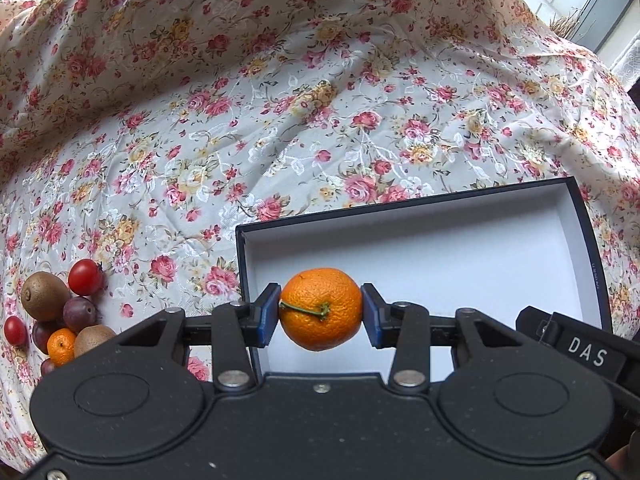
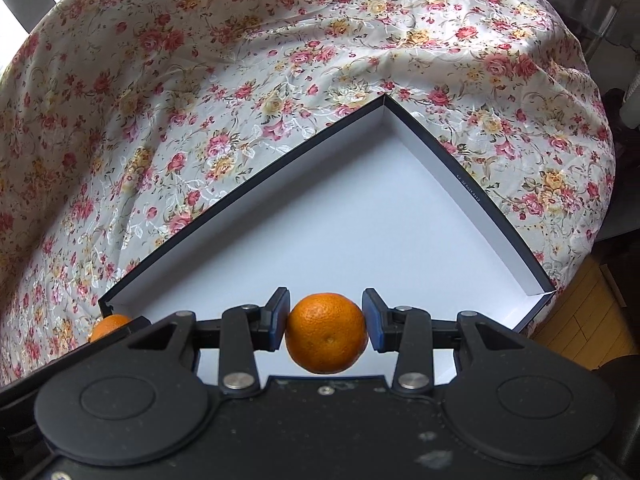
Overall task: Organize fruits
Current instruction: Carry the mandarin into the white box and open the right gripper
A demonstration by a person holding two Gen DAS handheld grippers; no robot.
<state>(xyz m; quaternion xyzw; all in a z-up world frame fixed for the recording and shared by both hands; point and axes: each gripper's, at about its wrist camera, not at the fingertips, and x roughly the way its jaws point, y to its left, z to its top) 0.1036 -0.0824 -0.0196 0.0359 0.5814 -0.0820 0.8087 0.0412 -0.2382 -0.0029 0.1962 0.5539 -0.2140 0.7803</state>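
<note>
My left gripper (image 1: 321,310) is shut on a mandarin with a green stem (image 1: 320,304), held above the near left part of a shallow box (image 1: 440,256) that is dark outside and white inside. In the right wrist view my right gripper (image 2: 326,332) is shut on a second, stemless mandarin (image 2: 326,330) over the same box (image 2: 340,232). The other mandarin (image 2: 107,325) peeks out at the left, past that box's corner. The box floor that shows is bare.
A pile of fruit lies on the flowered cloth (image 1: 280,120) at the left: kiwis (image 1: 44,295), cherry tomatoes (image 1: 85,277), plums (image 1: 79,313) and a small mandarin (image 1: 61,346). The right gripper's black body (image 1: 580,354) shows at the right edge. Wooden floor (image 2: 592,312) lies beyond the table's right edge.
</note>
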